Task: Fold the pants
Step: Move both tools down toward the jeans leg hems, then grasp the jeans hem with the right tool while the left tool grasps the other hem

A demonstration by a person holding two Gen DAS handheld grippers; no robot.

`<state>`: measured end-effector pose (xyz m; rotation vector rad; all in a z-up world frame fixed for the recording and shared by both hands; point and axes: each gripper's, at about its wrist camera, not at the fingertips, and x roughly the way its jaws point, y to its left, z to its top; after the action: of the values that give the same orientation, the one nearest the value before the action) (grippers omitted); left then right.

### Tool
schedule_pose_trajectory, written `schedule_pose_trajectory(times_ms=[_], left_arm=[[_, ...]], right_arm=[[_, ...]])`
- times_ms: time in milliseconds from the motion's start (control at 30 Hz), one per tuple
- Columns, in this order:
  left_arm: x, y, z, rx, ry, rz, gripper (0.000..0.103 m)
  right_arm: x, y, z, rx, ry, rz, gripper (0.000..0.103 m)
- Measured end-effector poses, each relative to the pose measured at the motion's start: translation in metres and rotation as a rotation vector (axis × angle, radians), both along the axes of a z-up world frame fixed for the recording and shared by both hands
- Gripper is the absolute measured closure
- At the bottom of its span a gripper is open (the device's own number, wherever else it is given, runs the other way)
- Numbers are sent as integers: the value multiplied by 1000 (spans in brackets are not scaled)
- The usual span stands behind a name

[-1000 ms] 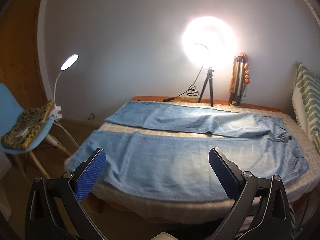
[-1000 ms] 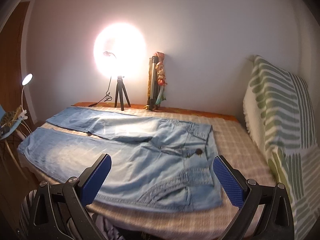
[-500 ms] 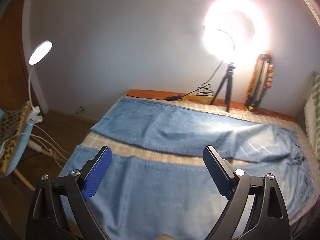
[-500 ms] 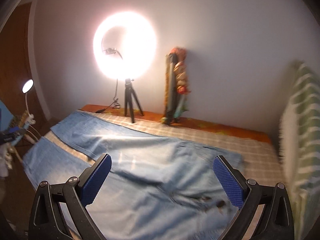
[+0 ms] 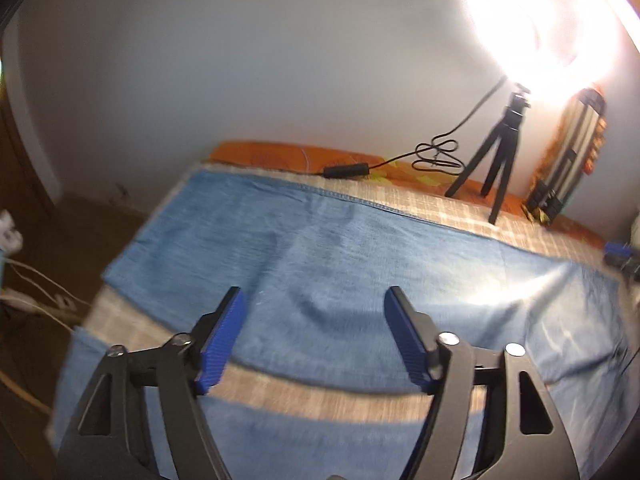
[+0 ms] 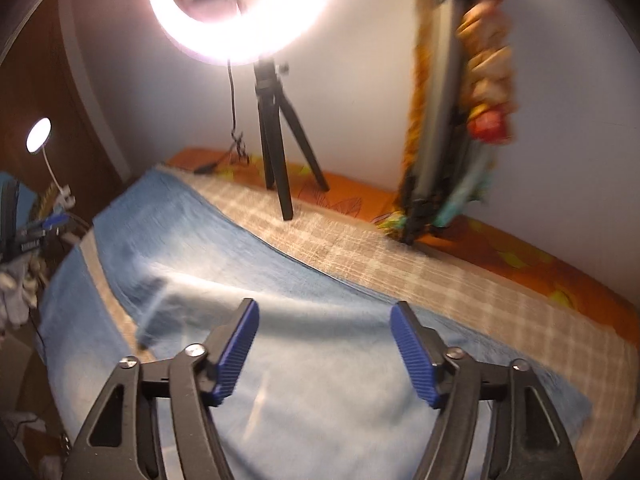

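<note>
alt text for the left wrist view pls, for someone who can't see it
An open left gripper hovers over blue jeans spread flat on a checked bedcover. Behind them a tripod holds a glaring ring light against a white wall.

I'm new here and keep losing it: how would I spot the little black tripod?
Find the bed with the checked cover and the blue jeans spread on it. Along the wall side stands the black tripod, three legs splayed, carrying the glaring ring light. The fringed upright thing beside it has no lamp.
</note>
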<state>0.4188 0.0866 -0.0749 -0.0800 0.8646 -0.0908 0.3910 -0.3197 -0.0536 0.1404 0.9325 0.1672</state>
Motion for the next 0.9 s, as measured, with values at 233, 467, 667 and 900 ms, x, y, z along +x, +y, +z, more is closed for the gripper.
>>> schedule_pose_trajectory(times_ms=[233,467,667,900], left_arm=[[40,7,-35,-14,61,15,46],[62,-3,-63,30,100,-15,48],[74,-6,-82,33,117,-10,48],[83,-4,-73,25,101,4,46]], right_arm=[[69,26,-62,-61,75,106,48],[96,61,-86,-132,81,259,48],[98,68,-97,-130,87,303,48],[84,73,-89,-170,73,276,97]])
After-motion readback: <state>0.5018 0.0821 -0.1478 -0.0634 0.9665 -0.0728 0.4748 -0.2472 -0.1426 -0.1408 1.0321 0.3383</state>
